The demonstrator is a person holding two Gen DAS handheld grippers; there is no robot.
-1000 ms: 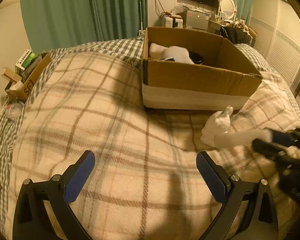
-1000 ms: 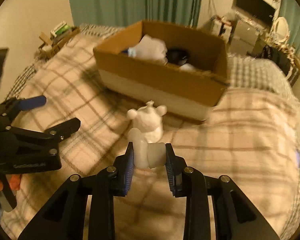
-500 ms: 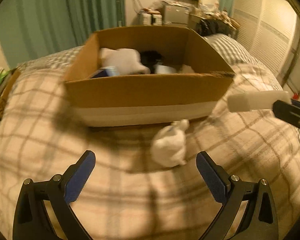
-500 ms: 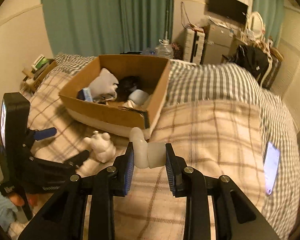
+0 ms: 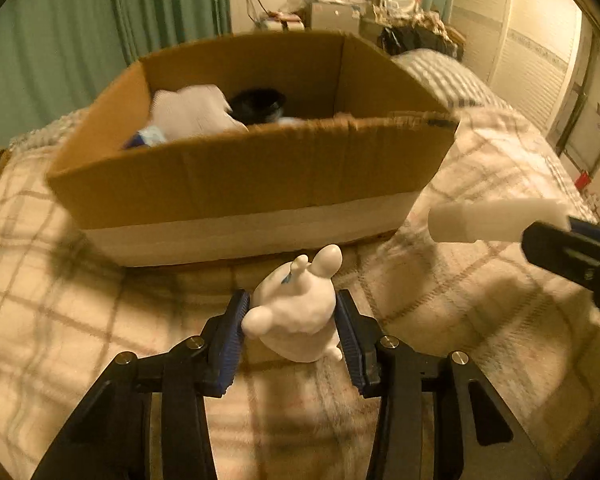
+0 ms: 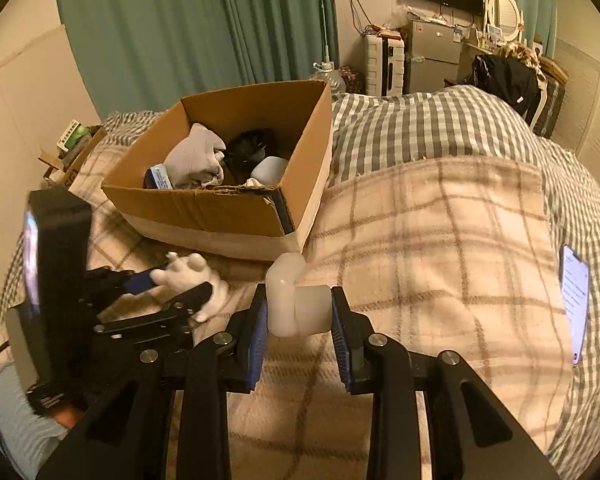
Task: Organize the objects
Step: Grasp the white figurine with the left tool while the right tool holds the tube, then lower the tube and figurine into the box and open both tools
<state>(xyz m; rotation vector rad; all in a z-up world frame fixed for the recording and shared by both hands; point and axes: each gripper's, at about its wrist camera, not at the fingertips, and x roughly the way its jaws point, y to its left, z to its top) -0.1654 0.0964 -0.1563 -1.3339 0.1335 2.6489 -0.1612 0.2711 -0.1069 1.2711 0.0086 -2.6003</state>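
While our left gripper [image 5: 292, 334] pinches the white figurine [image 5: 296, 316], the cardboard box [image 5: 260, 172] lies just beyond it. Our right gripper [image 6: 300, 330] clamps a white tube [image 6: 296, 304], the box far-left of it.

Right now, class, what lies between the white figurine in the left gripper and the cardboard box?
Only bare plaid blanket separates the white figurine from the cardboard box, seen in the left wrist view.

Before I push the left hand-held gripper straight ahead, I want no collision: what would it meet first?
Most likely the near wall of the cardboard box, which stands right ahead of the left hand-held gripper and the white toy it grips; depth is uncertain.
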